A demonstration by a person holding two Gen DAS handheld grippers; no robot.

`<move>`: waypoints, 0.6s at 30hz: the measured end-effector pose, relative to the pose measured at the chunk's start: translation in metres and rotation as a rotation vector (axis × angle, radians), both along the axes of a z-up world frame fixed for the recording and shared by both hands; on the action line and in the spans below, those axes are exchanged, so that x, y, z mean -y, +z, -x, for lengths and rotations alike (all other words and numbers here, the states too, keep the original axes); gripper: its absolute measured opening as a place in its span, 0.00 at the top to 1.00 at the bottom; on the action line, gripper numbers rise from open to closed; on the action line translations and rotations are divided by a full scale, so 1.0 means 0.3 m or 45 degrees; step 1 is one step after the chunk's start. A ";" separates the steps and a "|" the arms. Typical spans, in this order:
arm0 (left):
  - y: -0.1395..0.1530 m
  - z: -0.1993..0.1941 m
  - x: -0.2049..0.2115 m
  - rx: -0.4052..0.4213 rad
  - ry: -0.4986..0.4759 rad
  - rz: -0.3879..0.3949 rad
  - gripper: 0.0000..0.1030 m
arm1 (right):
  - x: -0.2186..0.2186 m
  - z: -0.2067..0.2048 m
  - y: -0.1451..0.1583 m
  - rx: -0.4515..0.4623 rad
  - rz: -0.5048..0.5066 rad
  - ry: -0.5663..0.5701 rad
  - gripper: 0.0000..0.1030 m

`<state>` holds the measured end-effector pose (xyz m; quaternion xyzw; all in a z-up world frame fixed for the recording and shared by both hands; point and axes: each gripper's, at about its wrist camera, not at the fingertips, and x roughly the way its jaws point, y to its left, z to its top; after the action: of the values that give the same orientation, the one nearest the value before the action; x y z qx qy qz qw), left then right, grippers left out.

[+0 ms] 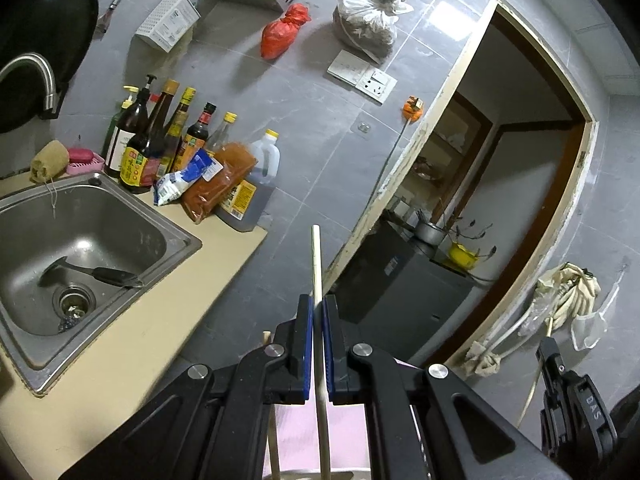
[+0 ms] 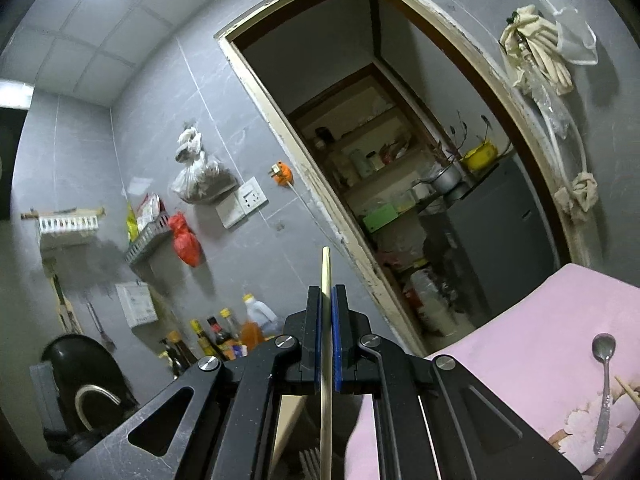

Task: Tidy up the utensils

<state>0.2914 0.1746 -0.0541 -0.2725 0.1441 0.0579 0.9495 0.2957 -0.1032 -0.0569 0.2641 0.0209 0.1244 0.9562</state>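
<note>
A: Left gripper point(image 1: 319, 320) clamped on one chopstick point(image 1: 317, 264), held aloft past the counter edge point(image 1: 224, 264). Right gripper point(image 2: 326, 312) clamped on a second chopstick point(image 2: 325, 272), above the pink mat point(image 2: 520, 340).

B: Spoon point(image 2: 602, 376) lies on the mat; spatula point(image 1: 92, 274) in the sink point(image 1: 176, 236). Risk: thin round sticks may pivot or slip between the pads.
</note>
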 end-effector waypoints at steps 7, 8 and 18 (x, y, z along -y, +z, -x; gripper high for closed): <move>-0.021 -0.005 0.038 0.021 0.028 -0.039 0.95 | 0.000 0.027 -0.008 0.022 0.077 -0.056 0.96; -0.024 -0.004 0.045 0.023 0.031 -0.044 0.95 | 0.004 0.028 -0.012 0.018 0.072 -0.059 0.96; -0.037 0.007 0.093 0.017 0.054 -0.110 0.95 | 0.018 0.019 -0.055 -0.020 0.033 -0.103 0.96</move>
<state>0.2892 0.1466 -0.0651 -0.2344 0.1295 0.0826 0.9599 0.2899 -0.1087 -0.0733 0.2534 0.0192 0.0832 0.9636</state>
